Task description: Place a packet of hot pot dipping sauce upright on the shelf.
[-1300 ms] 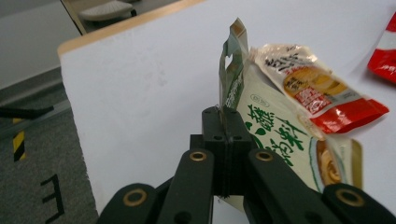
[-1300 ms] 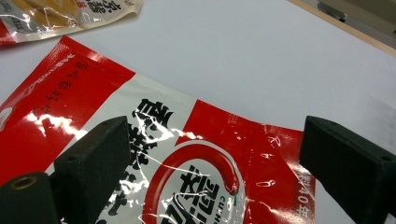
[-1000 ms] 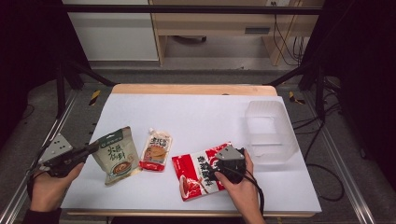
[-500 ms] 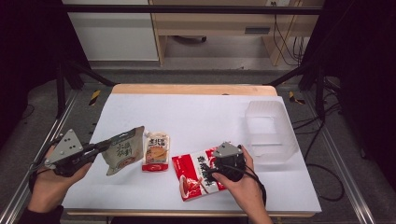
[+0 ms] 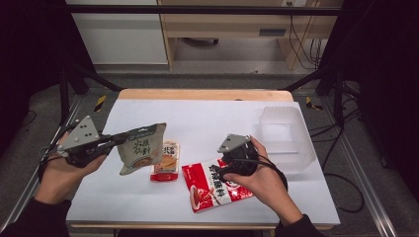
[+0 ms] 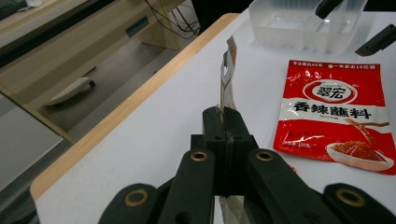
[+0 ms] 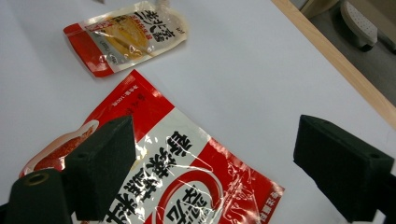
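High view has the left gripper (image 5: 114,140) at about 9 o'clock on the white tabletop (image 5: 207,118), fingers clamped on the edge of a grey-green foil snack pouch with dark lettering (image 5: 142,152), which hangs clear of the surface. Left gripper view backs that up: both black fingers pressed flat together with the thin pouch edge (image 6: 227,74) sticking up between them.

Right gripper (image 5: 228,165) sits around 5 o'clock, above a flat red-and-white seasoning packet (image 5: 212,185) lying on the tabletop. Its fingers have just been closing a touch, but in the right gripper view they stand wide apart with nothing pinched, the red packet (image 7: 187,172) just lying beneath them.

Between the two, near 6 o'clock, a small orange-and-red sachet with a clear window (image 5: 166,162) is lying flat.

Clear plastic tub (image 5: 286,140) at 3 o'clock looks empty, so my guess is the sorting has barely started: one pouch lifted, nothing dropped in yet, and the red packet and the sachet still to go.
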`<state>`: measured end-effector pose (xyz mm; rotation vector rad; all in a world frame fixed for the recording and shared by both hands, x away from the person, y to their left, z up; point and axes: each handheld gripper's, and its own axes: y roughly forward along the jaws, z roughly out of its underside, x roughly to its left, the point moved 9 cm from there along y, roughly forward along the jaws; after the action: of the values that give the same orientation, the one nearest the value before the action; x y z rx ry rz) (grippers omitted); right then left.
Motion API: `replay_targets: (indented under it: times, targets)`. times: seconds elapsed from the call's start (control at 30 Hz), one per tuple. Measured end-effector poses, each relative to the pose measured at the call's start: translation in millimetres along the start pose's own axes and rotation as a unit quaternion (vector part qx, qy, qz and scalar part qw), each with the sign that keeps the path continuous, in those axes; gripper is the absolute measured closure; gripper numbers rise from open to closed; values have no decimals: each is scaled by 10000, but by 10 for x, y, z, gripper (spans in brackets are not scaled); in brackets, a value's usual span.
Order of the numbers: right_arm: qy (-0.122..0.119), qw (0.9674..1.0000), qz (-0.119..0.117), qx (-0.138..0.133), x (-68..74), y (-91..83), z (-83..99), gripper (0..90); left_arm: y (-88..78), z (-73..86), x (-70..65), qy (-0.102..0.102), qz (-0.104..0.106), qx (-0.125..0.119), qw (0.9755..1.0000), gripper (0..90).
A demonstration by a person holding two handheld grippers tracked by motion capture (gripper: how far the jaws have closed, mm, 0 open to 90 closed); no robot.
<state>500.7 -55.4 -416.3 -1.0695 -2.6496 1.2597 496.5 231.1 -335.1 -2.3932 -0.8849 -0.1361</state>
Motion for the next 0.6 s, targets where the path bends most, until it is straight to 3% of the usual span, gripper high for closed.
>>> replay_targets:
  times: [0.17, 0.23, 0.33, 0.6]
  targets:
    - [-397, 9990, -65, 172, -45, -48, -144, 165, 202, -85, 4, 196, 137, 244, 9994, 900]
    - [-430, 9988, -51, 218, -54, -62, -165, 165, 269, -137, -3, 252, 197, 291, 9991, 900]
    - [-677, 9974, -73, 227, -89, -115, -260, 185, 350, -230, -33, 297, 293, 311, 9986, 900]
    - [-825, 9964, -130, 173, -198, -194, -361, 218, 569, -453, -222, 513, 525, 324, 9968, 900]
